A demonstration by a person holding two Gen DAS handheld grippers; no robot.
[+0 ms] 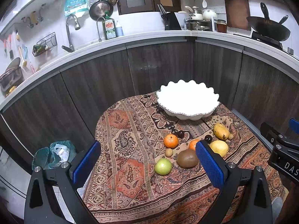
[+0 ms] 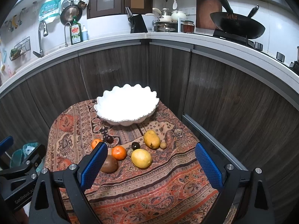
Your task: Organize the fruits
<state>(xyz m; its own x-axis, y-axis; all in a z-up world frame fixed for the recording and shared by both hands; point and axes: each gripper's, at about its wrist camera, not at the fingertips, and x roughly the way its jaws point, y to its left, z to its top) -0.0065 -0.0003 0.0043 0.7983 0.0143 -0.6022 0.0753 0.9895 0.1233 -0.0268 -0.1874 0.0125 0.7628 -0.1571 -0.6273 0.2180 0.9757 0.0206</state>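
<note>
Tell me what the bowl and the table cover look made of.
Bowl: likely glazed ceramic, going by its glossy white, thick scalloped rim; overexposure hides detail, so plastic is possible. Table cover: woven fabric, matte, with a paisley pattern, and it drapes in folds over the edge.

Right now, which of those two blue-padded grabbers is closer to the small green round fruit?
Left. The left gripper has the green fruit between its open fingers, just ahead. The right gripper sits further right, facing the yellow lemon; the green fruit is hidden from its view.
</note>
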